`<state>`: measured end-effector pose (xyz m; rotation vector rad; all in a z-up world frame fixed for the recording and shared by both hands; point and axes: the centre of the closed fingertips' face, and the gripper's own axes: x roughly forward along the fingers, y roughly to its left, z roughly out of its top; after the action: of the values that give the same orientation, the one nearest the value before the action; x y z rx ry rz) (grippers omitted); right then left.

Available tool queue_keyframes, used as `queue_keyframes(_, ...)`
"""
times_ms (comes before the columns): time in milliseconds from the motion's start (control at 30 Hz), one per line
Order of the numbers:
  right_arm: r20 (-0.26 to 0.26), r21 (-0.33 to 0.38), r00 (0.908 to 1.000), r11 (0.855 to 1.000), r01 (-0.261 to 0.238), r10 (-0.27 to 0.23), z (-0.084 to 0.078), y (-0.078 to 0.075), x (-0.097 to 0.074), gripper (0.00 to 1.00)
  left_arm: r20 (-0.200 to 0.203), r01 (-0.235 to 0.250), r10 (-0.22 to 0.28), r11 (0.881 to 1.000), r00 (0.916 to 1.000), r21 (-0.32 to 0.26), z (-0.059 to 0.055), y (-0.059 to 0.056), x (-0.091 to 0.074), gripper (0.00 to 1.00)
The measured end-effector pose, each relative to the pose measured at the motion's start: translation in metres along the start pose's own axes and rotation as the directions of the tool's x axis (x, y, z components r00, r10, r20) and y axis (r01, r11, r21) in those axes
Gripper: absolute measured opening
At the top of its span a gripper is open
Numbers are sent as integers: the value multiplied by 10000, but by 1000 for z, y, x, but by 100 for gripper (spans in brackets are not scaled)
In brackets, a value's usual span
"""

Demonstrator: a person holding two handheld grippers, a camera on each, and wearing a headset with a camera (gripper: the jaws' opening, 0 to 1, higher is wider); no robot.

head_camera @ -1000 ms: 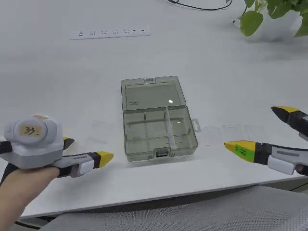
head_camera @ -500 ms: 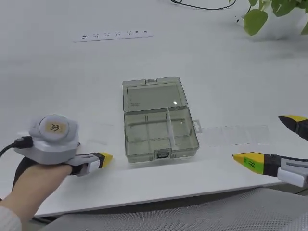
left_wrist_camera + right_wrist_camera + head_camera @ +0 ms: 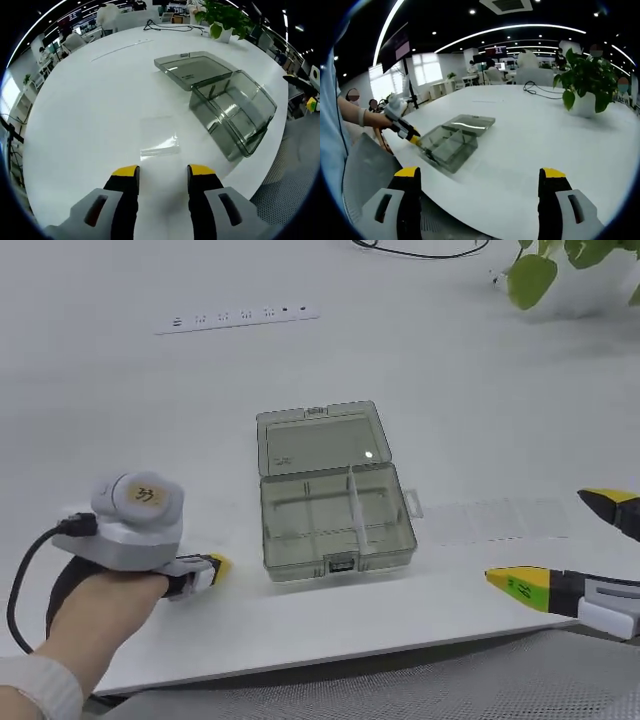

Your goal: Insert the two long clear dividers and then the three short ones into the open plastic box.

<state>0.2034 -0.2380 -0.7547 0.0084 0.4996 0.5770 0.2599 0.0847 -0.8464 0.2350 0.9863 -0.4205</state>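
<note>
The left hand (image 3: 95,615) grips the left gripper (image 3: 163,172), jaws narrowly parted. The right gripper (image 3: 480,172) is spread wide.

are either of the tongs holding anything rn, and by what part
Nothing is held. The left tongs are open, just short of a clear divider; the right tongs are open and empty.

Head view: high, looking down on table (image 3: 120,370). Left gripper view: low over it, close to box (image 3: 235,120). Right gripper view: beyond table edge, farther. All share box.
</note>
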Motion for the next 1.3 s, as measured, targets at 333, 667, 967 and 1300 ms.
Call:
queue_keyframes(333,-86,125,9999,9999,-79,80,-5,4,1,97,128,-4,4,10000,9999,-5,-1,-2,-1,32)
queue_keyframes(667,-109,80,9997,9997,-231,232,-5,9,5,95,593,266,-260,9996,9979,-81,4,-4,-1,31)
queue_keyframes(967,-158,82,9995,9996,-257,258,-5,10,5,94,447,319,-315,9995,9985,-62,1,-4,-3,31)
queue_keyframes(1300,-171,163,9992,9993,-346,348,-6,16,6,93,533,468,-450,9984,9976,-315,1,-4,-5,30)
